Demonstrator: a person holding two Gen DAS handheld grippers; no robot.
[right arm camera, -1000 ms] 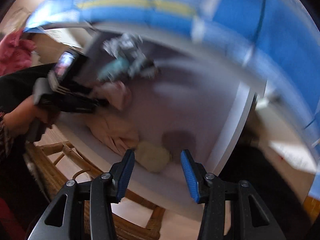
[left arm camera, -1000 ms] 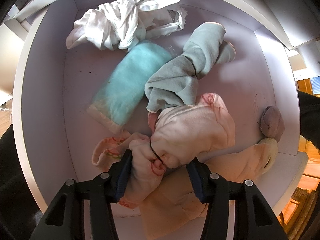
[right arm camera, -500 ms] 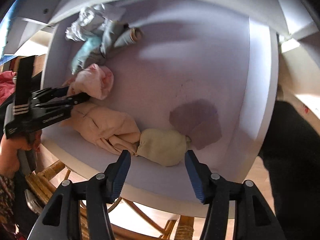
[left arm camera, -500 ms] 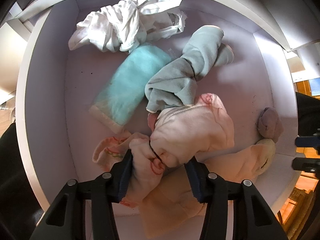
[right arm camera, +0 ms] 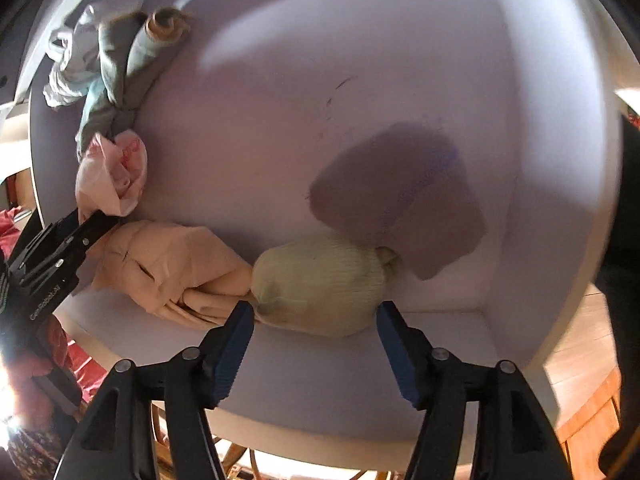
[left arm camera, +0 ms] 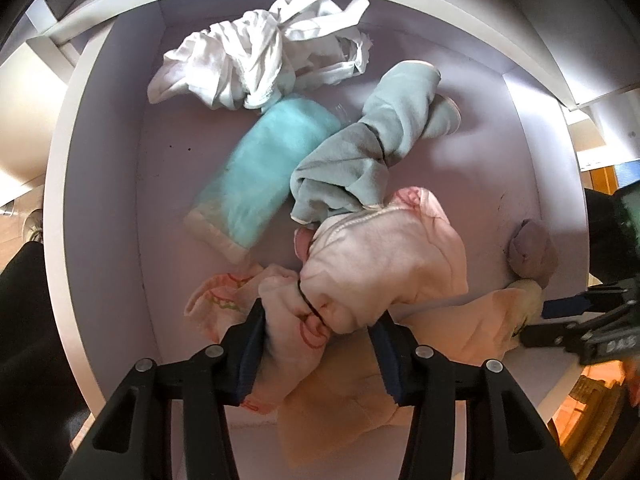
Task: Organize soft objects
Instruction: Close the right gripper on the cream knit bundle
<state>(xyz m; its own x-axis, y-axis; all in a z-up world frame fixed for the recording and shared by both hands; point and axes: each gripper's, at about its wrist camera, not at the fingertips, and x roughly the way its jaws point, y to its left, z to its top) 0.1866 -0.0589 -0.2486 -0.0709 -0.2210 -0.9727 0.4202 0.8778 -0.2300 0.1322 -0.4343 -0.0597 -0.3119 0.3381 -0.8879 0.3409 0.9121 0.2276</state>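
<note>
Soft items lie in a white drawer (left arm camera: pixel 100 160). My left gripper (left arm camera: pixel 320 316) is shut on a pink cloth bundle (left arm camera: pixel 384 264) tied with a black band, and it also shows at the left of the right wrist view. A peach cloth (left arm camera: pixel 460 328) lies under that bundle. My right gripper (right arm camera: pixel 315 312) hangs just over a pale yellow-green rolled bundle (right arm camera: pixel 320 276) at the drawer's front edge. Its jaws are opening and stand either side of the bundle without touching it. A mauve roll (left arm camera: pixel 532 252) lies right behind the yellow-green one.
Further back in the drawer are a teal sock (left arm camera: pixel 264 172), a grey-green bundle (left arm camera: pixel 380 140) and a crumpled white cloth (left arm camera: pixel 248 52). The drawer's right wall (right arm camera: pixel 560 160) is close to my right gripper. A wicker seat and wooden floor (right arm camera: pixel 584 364) show below the front edge.
My right gripper has come down to the drawer's front edge and rolled level, its jaws spreading around the yellow-green bundle. My left gripper has stayed put, still holding the pink bundle.
</note>
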